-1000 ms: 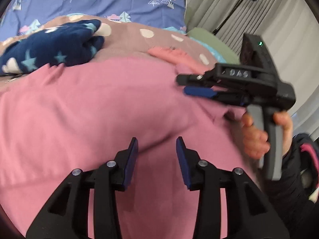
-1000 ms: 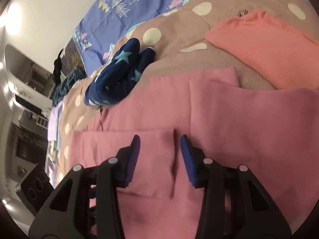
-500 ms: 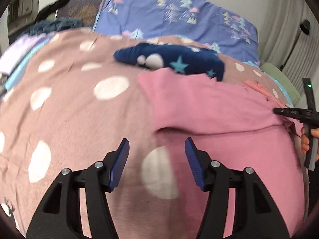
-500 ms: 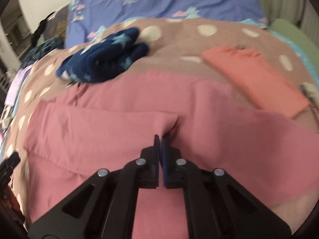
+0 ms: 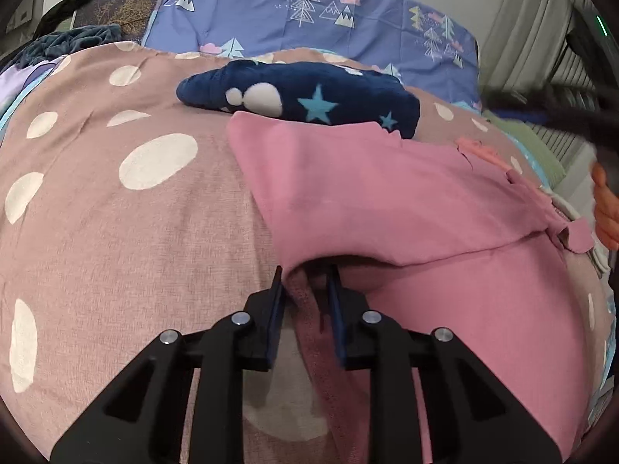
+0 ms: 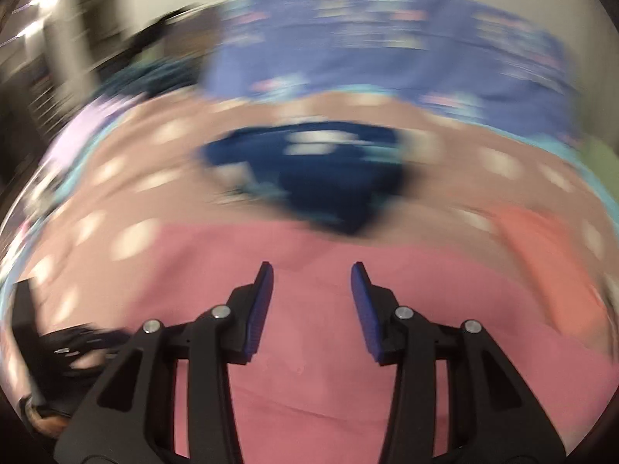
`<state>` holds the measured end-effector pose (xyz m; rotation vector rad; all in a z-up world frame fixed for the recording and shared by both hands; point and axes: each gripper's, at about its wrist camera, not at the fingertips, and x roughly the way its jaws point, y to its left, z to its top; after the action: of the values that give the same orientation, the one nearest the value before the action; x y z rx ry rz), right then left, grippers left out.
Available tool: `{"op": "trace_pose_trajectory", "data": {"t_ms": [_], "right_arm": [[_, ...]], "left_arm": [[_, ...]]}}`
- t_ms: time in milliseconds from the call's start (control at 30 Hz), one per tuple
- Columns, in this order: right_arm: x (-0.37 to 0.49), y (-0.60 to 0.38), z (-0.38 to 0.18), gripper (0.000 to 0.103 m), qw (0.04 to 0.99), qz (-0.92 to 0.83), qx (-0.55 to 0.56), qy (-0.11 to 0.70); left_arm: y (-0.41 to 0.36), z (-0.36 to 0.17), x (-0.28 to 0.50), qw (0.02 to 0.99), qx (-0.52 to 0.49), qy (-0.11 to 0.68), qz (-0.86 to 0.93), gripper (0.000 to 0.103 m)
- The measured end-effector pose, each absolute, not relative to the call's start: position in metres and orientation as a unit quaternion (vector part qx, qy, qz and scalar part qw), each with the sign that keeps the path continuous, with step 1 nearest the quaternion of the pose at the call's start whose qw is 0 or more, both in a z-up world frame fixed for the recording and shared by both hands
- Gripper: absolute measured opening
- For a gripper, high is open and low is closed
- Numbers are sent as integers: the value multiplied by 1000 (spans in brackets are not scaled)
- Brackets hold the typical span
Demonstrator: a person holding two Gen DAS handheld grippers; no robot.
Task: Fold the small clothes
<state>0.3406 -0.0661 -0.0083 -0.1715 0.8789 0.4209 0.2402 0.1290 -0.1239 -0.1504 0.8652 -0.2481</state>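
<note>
Left gripper (image 5: pixel 305 284): fingers narrowed around the folded edge of the pink garment (image 5: pixel 406 201), a ridge of cloth between them; full pinch not clear.
Right gripper (image 6: pixel 312 282): spread wide over pink cloth, nothing between the fingers; view heavily blurred.
Pink garment: flat on the polka-dot bedspread (image 5: pixel 116 212), top layer folded over.
Navy star fleece (image 5: pixel 309 96): touching the garment's far edge.
Coral garment (image 6: pixel 541 255): right of the pink one.
</note>
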Motion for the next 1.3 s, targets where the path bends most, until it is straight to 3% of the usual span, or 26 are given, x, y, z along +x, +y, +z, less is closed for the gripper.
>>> {"op": "trace_pose_trajectory", "data": {"t_ms": [167, 233, 333, 400, 533, 667, 700, 833, 933, 1033, 1100, 1133, 1167, 1300], "right_arm": [[359, 37, -37, 31, 839, 270, -109, 460], [361, 65, -53, 30, 830, 269, -121, 474], [380, 91, -78, 40, 820, 230, -147, 503], [389, 95, -90, 1, 820, 221, -141, 508], [403, 77, -85, 1, 833, 257, -36, 488], [410, 47, -96, 1, 811, 274, 17, 517], [403, 34, -88, 2, 819, 270, 32, 506], [362, -42, -52, 26, 850, 275, 67, 445], [309, -113, -41, 50, 888, 239, 46, 390], [280, -176, -55, 55, 902, 193, 59, 383], [282, -215, -79, 67, 897, 114, 91, 416], [287, -231, -95, 64, 886, 77, 113, 442], [291, -245, -108, 52, 877, 74, 143, 452], [285, -241, -113, 54, 891, 92, 129, 425]], "left_arm": [[136, -120, 234, 903, -97, 401, -122, 22], [136, -120, 234, 904, -102, 398, -122, 15], [136, -122, 234, 905, -106, 395, -113, 8], [132, -121, 233, 910, -90, 395, -91, 6], [115, -117, 223, 913, -20, 406, -36, 5], [94, -128, 223, 906, 47, 422, -12, 6], [92, -127, 222, 906, 52, 420, -11, 8], [102, -124, 220, 908, 30, 418, -11, 24], [113, -112, 213, 912, -2, 408, -29, 24], [116, -86, 204, 924, -40, 374, -62, 24], [106, -72, 205, 924, -78, 361, -104, 24], [91, -68, 208, 920, -85, 362, -122, 24], [81, -68, 215, 917, -82, 368, -130, 24], [37, -92, 262, 890, -77, 423, -151, 24]]}}
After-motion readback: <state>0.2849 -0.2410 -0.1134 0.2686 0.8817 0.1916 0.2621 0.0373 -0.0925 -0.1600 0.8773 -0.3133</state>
